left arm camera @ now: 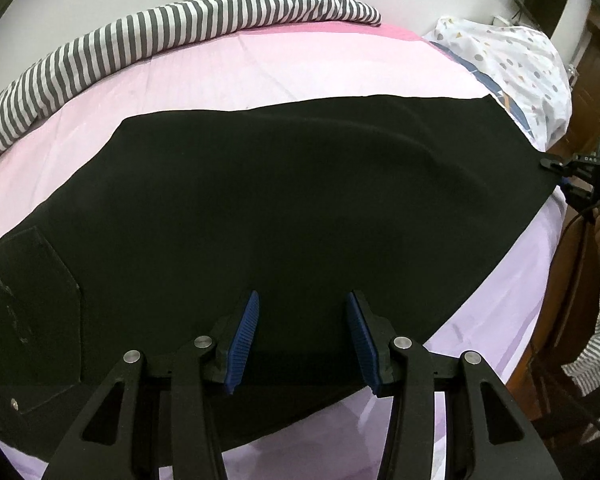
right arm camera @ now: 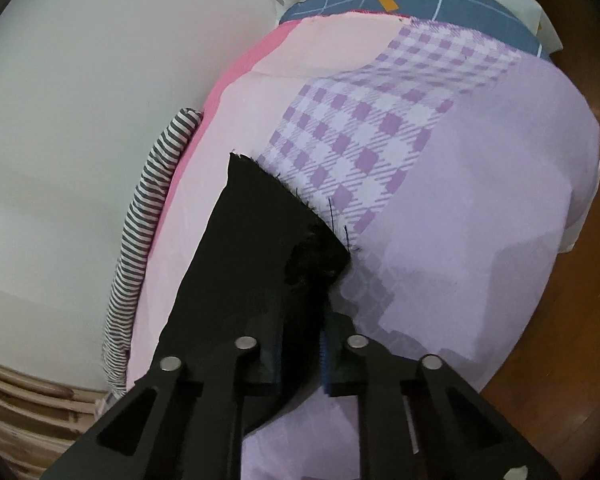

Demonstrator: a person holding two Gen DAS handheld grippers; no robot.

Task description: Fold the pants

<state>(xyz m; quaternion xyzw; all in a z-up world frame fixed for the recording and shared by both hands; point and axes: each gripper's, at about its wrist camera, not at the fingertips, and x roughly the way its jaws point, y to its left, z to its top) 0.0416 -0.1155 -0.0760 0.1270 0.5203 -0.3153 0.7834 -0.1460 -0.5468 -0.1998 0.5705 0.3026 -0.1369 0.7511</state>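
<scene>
The black pants (left arm camera: 284,208) are so dark that you can barely read any folds or seams; only a back pocket (left arm camera: 36,316) at the left edge of the left wrist view stands out. That end of the pants is cut off by the frame.

The pants lie spread across the bed (left arm camera: 228,76), on its pink and lilac sheet. The left tool (left arm camera: 302,336) sits over their near edge with its blue pads wide apart, gripping nothing, black cloth right under and between them. Only this view shows the striped blanket (left arm camera: 148,28) bunched along the wall and the spotted pillow (left arm camera: 512,60) at the far right. The right tool (left arm camera: 556,164) shows up small at the pants' far right corner.

The right wrist view gives the close-up: the right tool (right arm camera: 300,352) is clenched on a bunch of the pants (right arm camera: 256,240) near a frayed hem, with loose threads trailing onto a purple checkered patch (right arm camera: 372,132) of the sheet. The cloth hides most of the pads here.
</scene>
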